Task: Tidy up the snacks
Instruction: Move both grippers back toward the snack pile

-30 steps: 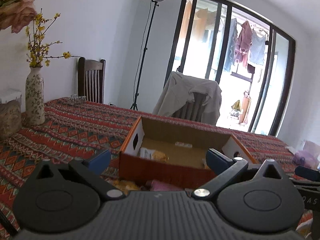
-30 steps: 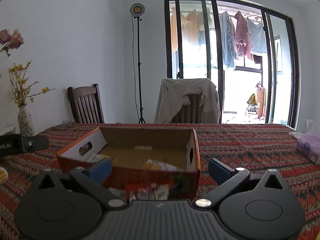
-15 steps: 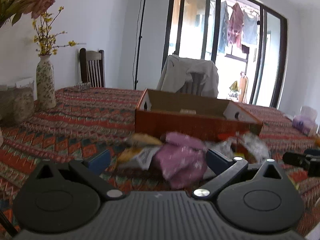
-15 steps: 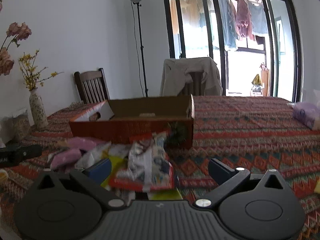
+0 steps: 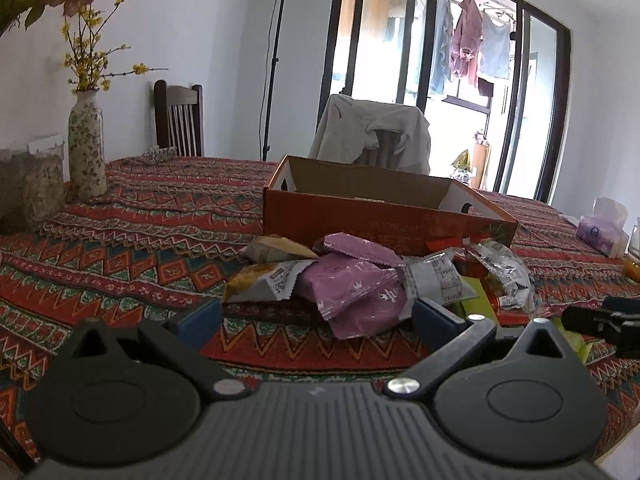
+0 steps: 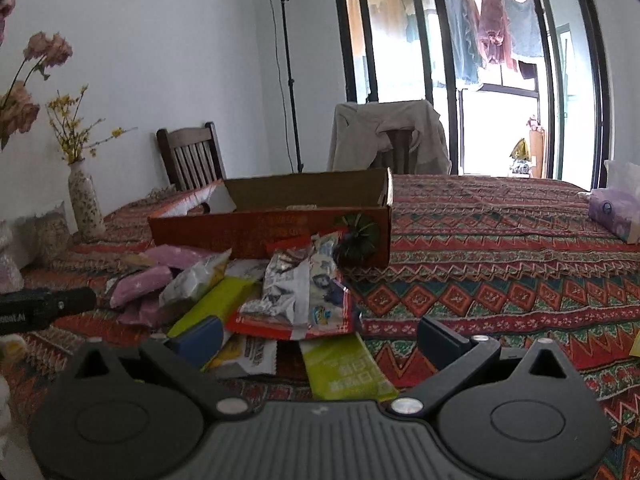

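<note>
Snack packets [image 5: 360,280] heaped against the open orange cardboard box [image 5: 360,216]

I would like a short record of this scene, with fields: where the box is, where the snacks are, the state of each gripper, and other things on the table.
box: open orange cardboard box on the patterned tablecloth, behind the snack pile
snacks: loose packets in a heap in front of the box, among them a purple packet, a green packet and a silver packet
left gripper: open, holds nothing, low, facing the purple packet
right gripper: open, holds nothing, low over the green packet
other things: flower vase, tissue pack
</note>
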